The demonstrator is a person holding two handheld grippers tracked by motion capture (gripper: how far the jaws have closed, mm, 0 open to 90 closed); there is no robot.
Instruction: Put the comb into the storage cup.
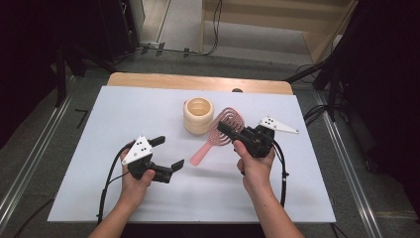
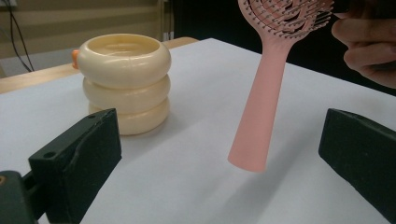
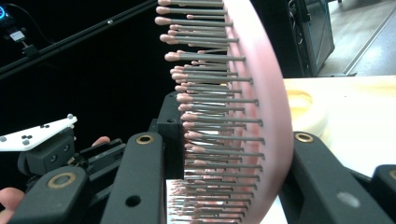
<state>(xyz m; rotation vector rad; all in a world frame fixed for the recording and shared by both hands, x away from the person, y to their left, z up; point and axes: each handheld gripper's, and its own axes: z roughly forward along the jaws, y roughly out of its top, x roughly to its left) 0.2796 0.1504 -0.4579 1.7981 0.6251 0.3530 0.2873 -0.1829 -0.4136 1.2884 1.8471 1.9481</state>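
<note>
While the right gripper is clamped across the bristled head of the pink hairbrush, the high view lists the brush just right of the cream ringed cup, its handle slanting down toward the person, handle tip pointing at the left gripper, which sits below-left of the cup, jaws spread wide and empty. Left gripper view: cup at left on the white table; brush handle hangs to its right, off the surface, between the parted jaws but beyond them. Right gripper view: bristles pinched between both jaws, cup behind. The left gripper is judged nearer the free handle.
</note>
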